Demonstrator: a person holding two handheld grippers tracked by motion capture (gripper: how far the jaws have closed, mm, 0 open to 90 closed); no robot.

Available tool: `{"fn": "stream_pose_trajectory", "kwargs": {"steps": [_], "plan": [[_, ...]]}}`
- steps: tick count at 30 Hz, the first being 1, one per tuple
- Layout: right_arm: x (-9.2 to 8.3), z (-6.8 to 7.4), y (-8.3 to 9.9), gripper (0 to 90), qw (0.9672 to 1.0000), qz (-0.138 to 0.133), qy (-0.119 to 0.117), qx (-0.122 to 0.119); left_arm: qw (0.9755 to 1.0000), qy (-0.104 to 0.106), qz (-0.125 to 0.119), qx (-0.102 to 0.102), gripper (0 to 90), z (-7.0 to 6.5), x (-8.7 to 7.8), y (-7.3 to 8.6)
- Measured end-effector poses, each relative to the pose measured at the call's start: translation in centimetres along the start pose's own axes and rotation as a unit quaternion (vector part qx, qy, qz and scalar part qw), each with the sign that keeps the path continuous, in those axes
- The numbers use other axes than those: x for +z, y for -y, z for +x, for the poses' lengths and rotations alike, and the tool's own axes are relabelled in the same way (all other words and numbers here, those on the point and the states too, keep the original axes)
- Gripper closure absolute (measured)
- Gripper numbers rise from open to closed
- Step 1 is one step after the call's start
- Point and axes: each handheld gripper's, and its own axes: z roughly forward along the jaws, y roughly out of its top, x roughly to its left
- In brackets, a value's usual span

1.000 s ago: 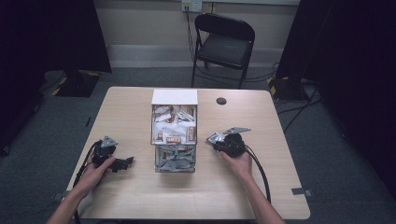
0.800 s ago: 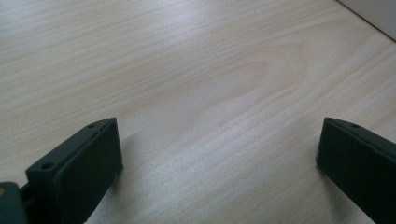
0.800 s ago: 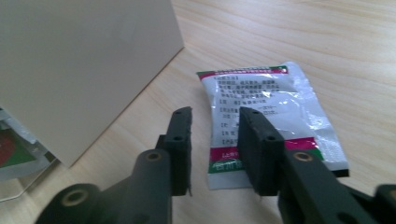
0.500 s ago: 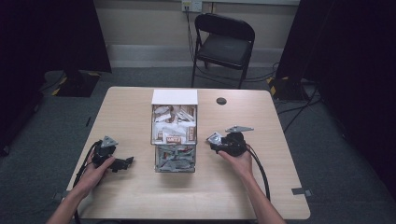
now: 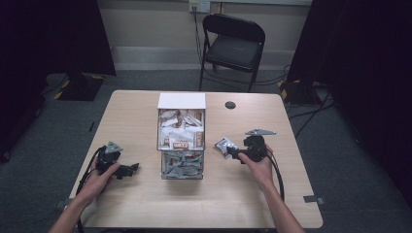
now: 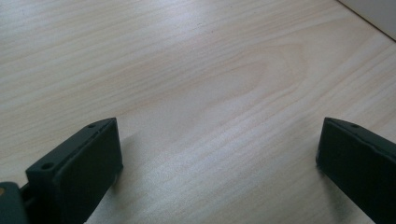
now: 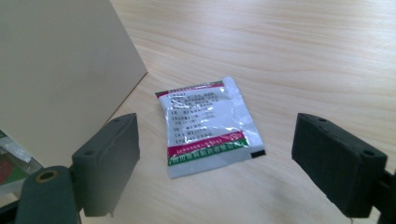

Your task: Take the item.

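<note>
Partly cropped box (image 7: 60, 79), sachet (image 7: 208, 123) print unreadable

Setting: recording room or lab studio, not a home.
- Surface (image 5: 145, 204): one pale wood-grain top, standing alone mid-floor.
- Floor (image 5: 359, 194): grey carpet, with black-and-yellow hazard tape (image 5: 62, 89) at the foot of the dark stands.
- Black curtains (image 5: 48, 34) hang at left and right, closing the space in.
- Back wall (image 5: 155, 24): plain beige, with a wall socket (image 5: 199, 5) and cables running down from it.
- Black folding chair (image 5: 233, 43) behind the surface, unoccupied.
- Small tape marks (image 5: 311, 199) on the floor beside the surface.
</note>
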Motion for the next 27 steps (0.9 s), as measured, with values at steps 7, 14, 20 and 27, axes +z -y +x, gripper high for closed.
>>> {"fn": "stream_pose_trajectory", "kwargs": {"steps": [7,14,20,27], "plan": [[-2.0,-0.4,0.0,15.1,0.9998,-0.011,0.018,0.006,1.0,-0.001,0.0,0.0,0.0,0.0,0.0,0.0],[-3.9,-0.3,0.6,15.0,0.9994,-0.022,0.024,0.009,1.0,0.0,0.0,0.0,0.0,0.0,0.0,0.0],[-5.9,-0.4,1.5,14.7,0.9988,-0.027,0.039,0.014,1.0,-0.001,0.0,0.0,0.0,0.0,0.0,0.0],[-7.7,-0.7,2.5,14.7,0.9982,-0.028,0.05,0.019,1.0,-0.001,0.0,0.0,0.0,0.0,0.0,0.0]]}}
